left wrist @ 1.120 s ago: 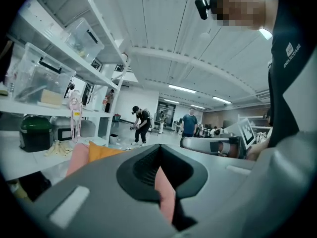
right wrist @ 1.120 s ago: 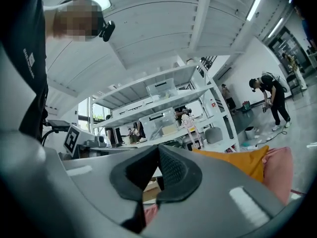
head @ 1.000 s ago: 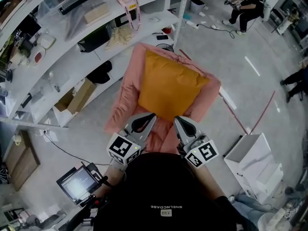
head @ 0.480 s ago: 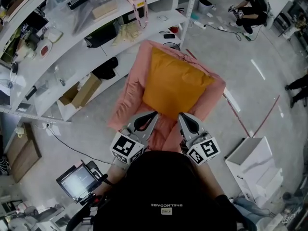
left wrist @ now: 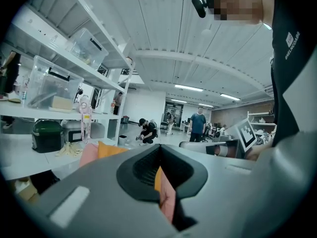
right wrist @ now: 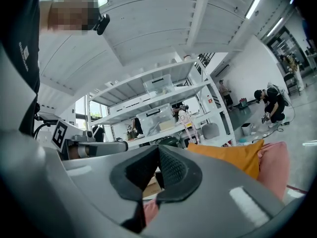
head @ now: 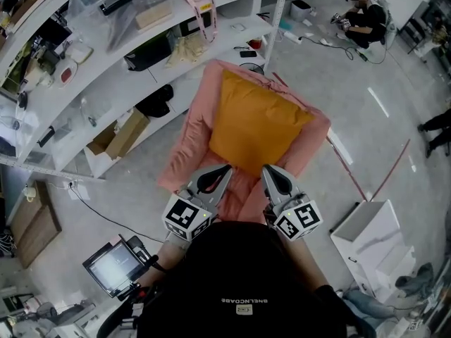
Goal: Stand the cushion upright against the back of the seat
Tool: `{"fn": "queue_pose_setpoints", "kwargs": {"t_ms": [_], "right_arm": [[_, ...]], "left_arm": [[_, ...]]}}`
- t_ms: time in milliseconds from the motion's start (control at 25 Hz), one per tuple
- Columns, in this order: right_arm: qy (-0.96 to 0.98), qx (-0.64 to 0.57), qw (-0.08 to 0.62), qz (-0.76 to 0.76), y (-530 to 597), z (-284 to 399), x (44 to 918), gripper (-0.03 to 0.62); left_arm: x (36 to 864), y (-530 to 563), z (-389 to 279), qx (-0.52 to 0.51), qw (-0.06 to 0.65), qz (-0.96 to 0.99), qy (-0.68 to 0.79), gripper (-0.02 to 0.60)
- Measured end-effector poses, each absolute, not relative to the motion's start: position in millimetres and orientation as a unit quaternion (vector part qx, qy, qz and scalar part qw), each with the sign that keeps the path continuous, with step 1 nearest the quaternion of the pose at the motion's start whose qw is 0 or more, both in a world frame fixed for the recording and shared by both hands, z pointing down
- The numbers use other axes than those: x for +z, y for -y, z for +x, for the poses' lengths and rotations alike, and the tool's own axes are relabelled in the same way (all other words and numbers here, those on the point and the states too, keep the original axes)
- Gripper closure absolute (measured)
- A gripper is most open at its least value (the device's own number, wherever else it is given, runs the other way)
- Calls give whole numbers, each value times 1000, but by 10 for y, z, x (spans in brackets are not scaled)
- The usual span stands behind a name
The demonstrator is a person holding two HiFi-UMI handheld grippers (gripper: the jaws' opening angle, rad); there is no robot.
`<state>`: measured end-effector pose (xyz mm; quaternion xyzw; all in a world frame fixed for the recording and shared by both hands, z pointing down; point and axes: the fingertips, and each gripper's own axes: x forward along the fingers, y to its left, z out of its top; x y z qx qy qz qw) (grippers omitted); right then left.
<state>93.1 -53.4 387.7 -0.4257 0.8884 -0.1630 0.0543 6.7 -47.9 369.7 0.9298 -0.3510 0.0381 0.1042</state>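
- The shelving (head: 106, 62) fills the upper left, apart from the seat's left side.
- The left gripper (head: 218, 174), lower centre, has its jaws together on nothing.
- The orange cushion (head: 254, 125) rests on the pink seat (head: 187, 138) just above both grippers, its long axis running up the frame; it looks already propped on the back.
- The right gripper (head: 272, 176), also closed and empty, sits equally near.
- A white box (head: 370, 234) stands lower right, out of the way.
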Motion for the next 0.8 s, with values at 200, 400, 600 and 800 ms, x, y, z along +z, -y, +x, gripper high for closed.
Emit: {"fn": "queue_pose_setpoints", "kwargs": {"t_ms": [200, 400, 600, 800], "right_arm": [[-891, -160, 48, -423, 495, 949, 3888, 591], [-888, -164, 44, -426, 466, 954, 3922, 591], [-884, -165, 41, -435, 460, 1009, 3923, 591], [-878, -164, 41, -447, 473, 1110, 3940, 591]], "left_arm": [[3705, 453, 92, 21, 129, 932, 337, 567], [3696, 428, 129, 7, 147, 937, 318, 565], [3727, 444, 178, 14, 155, 939, 307, 563], [3738, 490, 248, 16, 157, 943, 294, 563]]}}
